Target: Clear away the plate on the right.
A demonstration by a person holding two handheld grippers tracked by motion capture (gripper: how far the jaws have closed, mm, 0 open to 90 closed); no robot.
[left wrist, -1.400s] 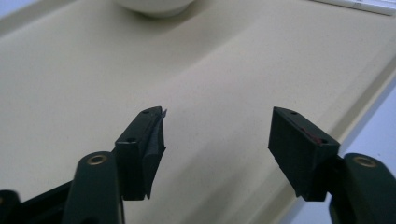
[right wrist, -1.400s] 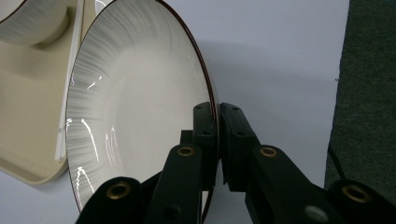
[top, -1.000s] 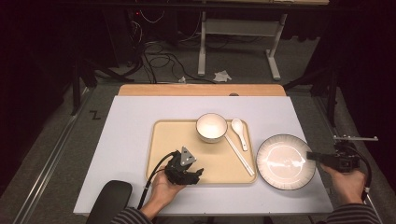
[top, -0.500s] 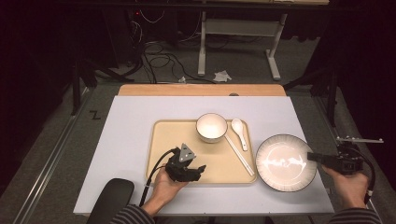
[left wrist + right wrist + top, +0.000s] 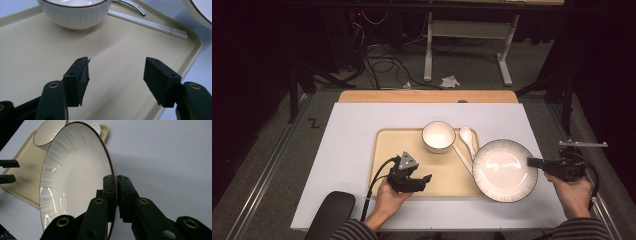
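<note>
Right gripper (image 5: pixel 116 195): clamped on plate (image 5: pixel 504 170) rim, plate right of tray (image 5: pixel 384 145), edge overlapping it. Left gripper (image 5: pixel 419 181): jaws apart, empty, over tray's near part. Bowl (image 5: pixel 438 136), spoon (image 5: pixel 467 136) already aboard; plate placement apparently pending.
</note>
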